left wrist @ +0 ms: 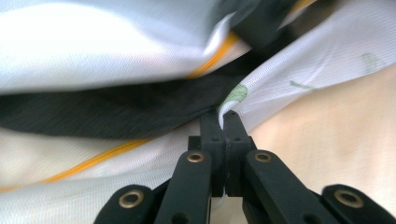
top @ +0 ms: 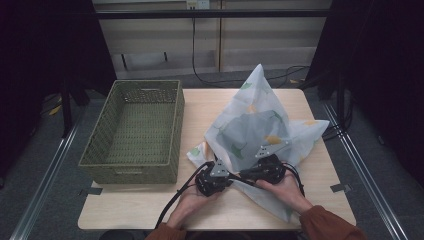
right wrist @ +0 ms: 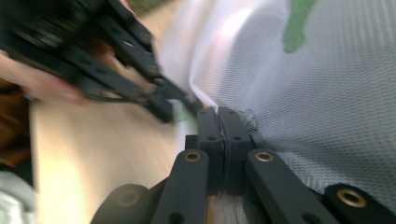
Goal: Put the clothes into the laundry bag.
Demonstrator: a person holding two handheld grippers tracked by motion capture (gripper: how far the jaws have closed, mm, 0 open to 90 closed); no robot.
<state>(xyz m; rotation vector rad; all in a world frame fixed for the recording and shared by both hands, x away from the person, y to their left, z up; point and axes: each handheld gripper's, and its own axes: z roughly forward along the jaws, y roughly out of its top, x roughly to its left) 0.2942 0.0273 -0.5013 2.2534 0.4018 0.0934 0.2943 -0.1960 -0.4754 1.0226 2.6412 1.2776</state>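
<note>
**Both tongs pinched on one edge of the cloth**

Left gripper [top: 216, 175] and right gripper [top: 265, 167] sit close together near the table's front, jaws pointing toward each other. Left gripper view: jaws pressed together on a thin fold of the white printed cloth [left wrist: 299, 79], a green leaf mark right at the tips. Right gripper view: jaws likewise closed, cloth edge trapped between them, the left gripper [right wrist: 184, 108] just ahead and to one side, nearly touching.

Cloth [top: 257, 120] rises beyond the tongs into a tall peak, sheer, something dark and grey showing through inside; what it is I cannot tell. Loose corners spread flat on the table [top: 125, 210] on either side of the grippers and under the right hand [top: 287, 190].

Likely reading: two adjoining edges are held together so the cloth stays gathered around the load, probably as a wrap or a tie.

Woven green basket [top: 132, 130] stands to the left of the left gripper, well apart, nothing in it.
</note>
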